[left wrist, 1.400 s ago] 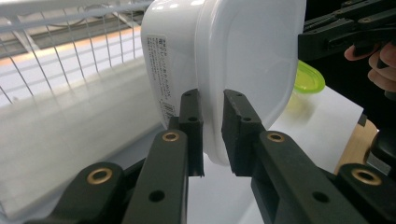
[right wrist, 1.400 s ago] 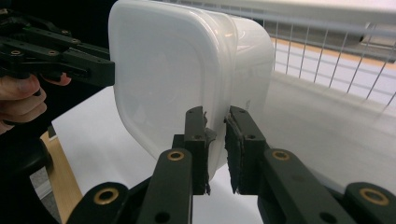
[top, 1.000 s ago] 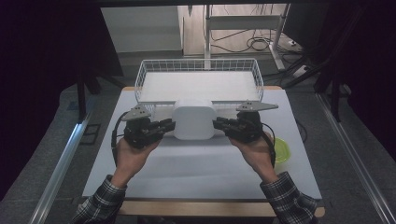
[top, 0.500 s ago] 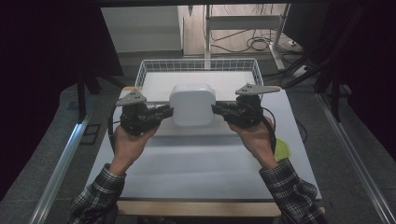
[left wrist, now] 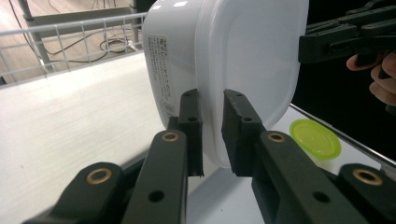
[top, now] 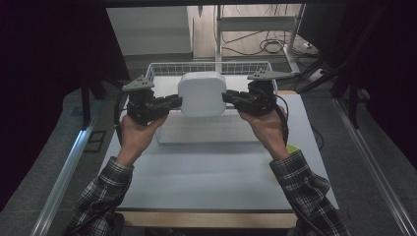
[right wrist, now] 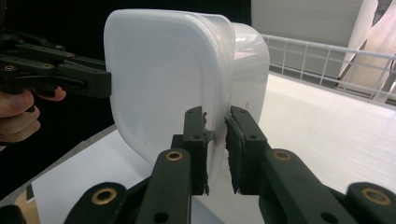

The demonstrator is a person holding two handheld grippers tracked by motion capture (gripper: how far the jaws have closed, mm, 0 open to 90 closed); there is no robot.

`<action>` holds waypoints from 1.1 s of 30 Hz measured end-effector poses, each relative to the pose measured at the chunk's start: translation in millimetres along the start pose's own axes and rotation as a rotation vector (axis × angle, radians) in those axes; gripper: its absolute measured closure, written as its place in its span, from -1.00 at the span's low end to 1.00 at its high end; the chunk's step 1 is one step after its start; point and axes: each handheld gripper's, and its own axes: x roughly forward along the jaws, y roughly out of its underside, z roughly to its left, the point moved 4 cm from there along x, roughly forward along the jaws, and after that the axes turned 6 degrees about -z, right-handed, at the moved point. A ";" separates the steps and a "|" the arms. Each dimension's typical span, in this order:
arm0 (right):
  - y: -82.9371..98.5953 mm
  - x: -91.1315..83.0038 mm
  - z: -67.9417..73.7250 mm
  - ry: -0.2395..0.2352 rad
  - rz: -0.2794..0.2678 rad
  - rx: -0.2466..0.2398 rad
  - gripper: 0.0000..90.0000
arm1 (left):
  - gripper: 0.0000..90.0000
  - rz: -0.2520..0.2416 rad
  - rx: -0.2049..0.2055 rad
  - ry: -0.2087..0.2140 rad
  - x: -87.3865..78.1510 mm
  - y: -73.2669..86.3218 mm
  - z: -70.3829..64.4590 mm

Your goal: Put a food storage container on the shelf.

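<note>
- The left gripper (top: 173, 102) and right gripper (top: 231, 97) each pinched a side rim of the white lidded container (top: 202, 93), jaws nearly closed.
- It hung tilted, above the worktop's (top: 206, 172) far edge, near the wire basket (top: 162, 69).
- Mid-carry, probably; next, lower it in level.
- Contents hidden.
</note>
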 end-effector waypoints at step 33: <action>-11.2 26.8 -22.0 0.044 -0.002 -0.017 0.42 | 0.34 -0.049 0.040 -0.016 33.0 -9.4 18.0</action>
